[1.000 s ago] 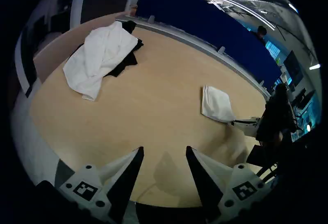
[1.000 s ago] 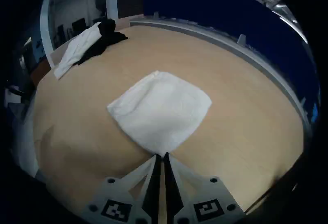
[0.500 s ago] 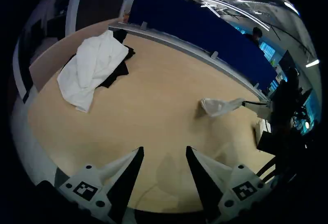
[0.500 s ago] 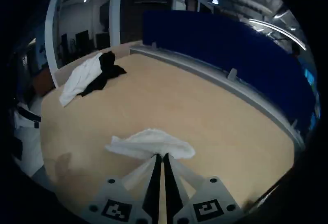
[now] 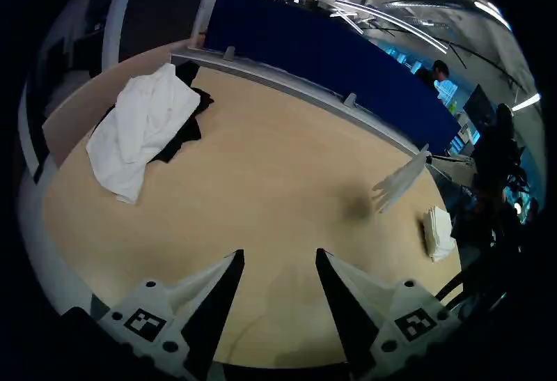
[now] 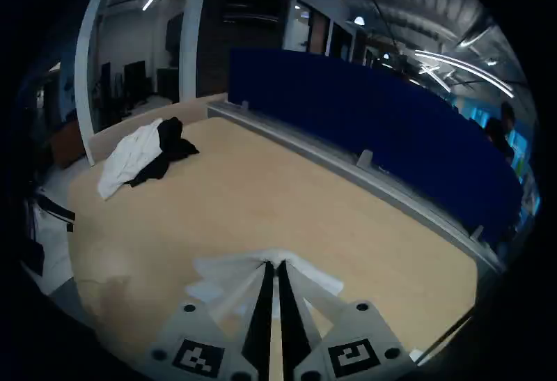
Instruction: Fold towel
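The small towel (image 5: 400,182) that lay flat on the tabletop (image 5: 264,172) one second ago is now lifted off it.

In the left gripper view, the towel hangs in the air at the right, above its dark shadow. The left gripper (image 5: 278,252) hovers over bare wood, its fingers spread apart and holding nothing. Far to the left, a crumpled white cloth (image 5: 139,127) lies on a black cloth (image 5: 182,134). A folded white stack (image 5: 438,231) sits by the right edge. A blue partition (image 5: 313,40) closes the far side.

In the right gripper view, the right gripper (image 6: 274,264) has its fingers clenched on the towel (image 6: 216,269), which spreads out to both sides of the fingers above the tabletop (image 6: 278,186). The white cloth (image 6: 129,158) and the black cloth (image 6: 170,144) lie well apart from it, in the far left corner.
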Demonstrator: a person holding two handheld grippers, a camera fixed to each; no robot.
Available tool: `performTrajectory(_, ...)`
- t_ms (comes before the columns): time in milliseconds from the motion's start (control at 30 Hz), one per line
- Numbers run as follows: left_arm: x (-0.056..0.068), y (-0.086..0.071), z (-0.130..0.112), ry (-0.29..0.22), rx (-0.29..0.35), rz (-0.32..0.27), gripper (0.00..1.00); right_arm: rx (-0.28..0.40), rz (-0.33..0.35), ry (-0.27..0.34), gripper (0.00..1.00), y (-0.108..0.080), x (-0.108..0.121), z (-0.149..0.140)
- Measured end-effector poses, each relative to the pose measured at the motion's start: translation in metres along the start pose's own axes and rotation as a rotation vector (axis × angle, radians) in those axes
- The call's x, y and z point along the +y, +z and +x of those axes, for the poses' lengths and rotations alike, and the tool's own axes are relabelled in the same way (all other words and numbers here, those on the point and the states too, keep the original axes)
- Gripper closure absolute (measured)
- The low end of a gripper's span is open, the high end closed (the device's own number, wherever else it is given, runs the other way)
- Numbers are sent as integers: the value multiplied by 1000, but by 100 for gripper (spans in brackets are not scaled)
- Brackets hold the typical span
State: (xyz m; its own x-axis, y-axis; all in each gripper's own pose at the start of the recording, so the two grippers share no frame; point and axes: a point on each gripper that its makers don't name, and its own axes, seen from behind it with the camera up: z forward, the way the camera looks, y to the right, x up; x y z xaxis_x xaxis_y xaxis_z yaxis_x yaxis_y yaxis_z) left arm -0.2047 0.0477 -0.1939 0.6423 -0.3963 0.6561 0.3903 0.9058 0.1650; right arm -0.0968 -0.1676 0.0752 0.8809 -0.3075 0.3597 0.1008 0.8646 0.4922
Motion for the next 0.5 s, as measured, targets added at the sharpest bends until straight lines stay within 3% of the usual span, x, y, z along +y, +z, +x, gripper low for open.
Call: performTrajectory(500, 11, 2, 2, 20, -8, -8, 25, -4, -91, 39, 95, -47, 87, -10)
